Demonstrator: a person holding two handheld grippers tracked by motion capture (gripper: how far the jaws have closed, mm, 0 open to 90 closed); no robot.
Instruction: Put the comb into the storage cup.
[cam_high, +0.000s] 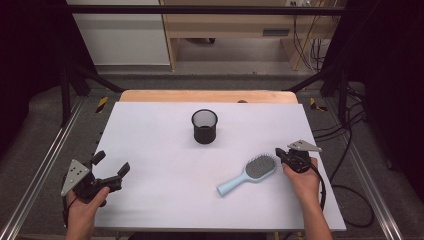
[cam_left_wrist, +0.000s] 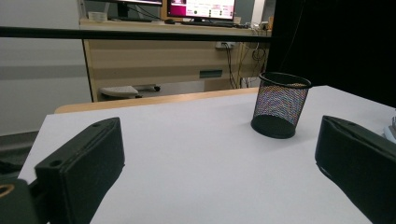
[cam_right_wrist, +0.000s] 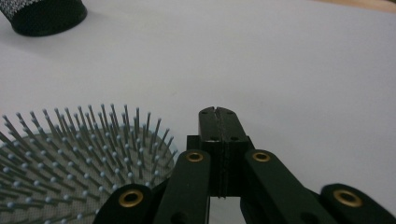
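A light blue hairbrush (cam_high: 248, 174) lies bristles up on the white table, handle toward the near left. Its bristle pad (cam_right_wrist: 70, 154) sits just left of my right gripper (cam_right_wrist: 218, 112), whose jaws are pressed together with nothing between them. In the high view that right gripper (cam_high: 280, 152) rests at the brush head's right edge. A black mesh cup (cam_high: 204, 126) stands upright near the table's middle back; it also stands ahead in the left gripper view (cam_left_wrist: 280, 105). My left gripper (cam_high: 111, 165) hovers at the near left, jaws wide apart and empty.
The white table top (cam_high: 150, 130) ends at a wooden strip (cam_high: 207, 96) at the back. Metal rails (cam_high: 40, 170) run along both sides. Cables (cam_high: 345, 165) trail off the right edge. A desk with monitors (cam_left_wrist: 201, 9) stands beyond the table.
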